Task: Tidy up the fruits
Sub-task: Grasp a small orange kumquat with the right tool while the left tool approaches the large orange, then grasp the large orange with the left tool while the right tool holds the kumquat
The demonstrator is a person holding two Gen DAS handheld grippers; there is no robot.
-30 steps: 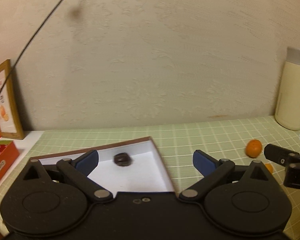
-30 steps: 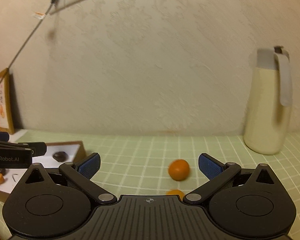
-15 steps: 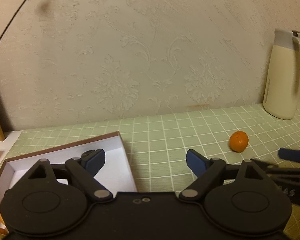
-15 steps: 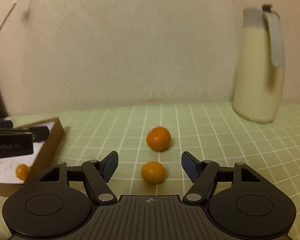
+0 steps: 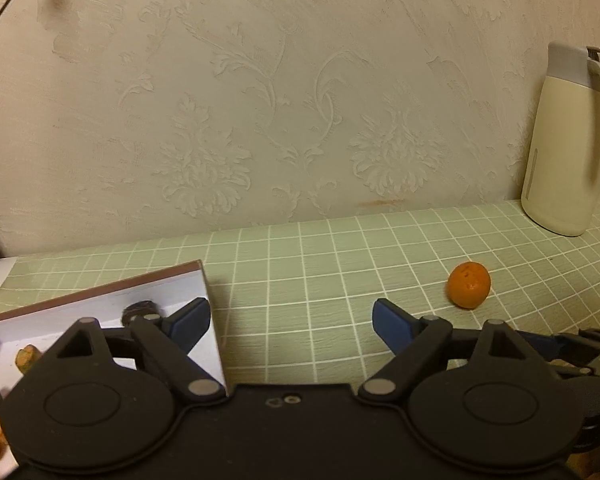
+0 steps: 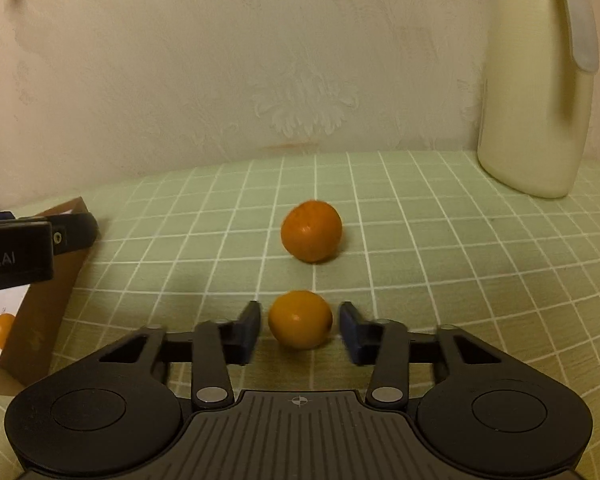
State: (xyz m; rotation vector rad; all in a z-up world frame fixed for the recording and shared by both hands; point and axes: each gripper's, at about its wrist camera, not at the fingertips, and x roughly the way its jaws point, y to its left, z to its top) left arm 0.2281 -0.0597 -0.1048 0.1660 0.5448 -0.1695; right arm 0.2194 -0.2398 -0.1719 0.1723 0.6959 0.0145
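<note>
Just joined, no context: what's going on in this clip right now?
A person with a handheld gripper in each hand is sorting small orange fruits into a white-lined box. The right gripper has its jaws around the nearer orange fruit on the green grid mat; they have just been closing, with thin gaps still visible, so no grip yet. A second orange fruit sits just behind it. The left gripper is open and empty beside the box, which already holds a few pieces.

Orange fruits point(image 6: 300, 319) on a pale-green, white-gridded mat point(image 6: 440, 264) — cream jug point(image 6: 536, 92), embossed floral wallpaper point(image 5: 260, 100).
</note>
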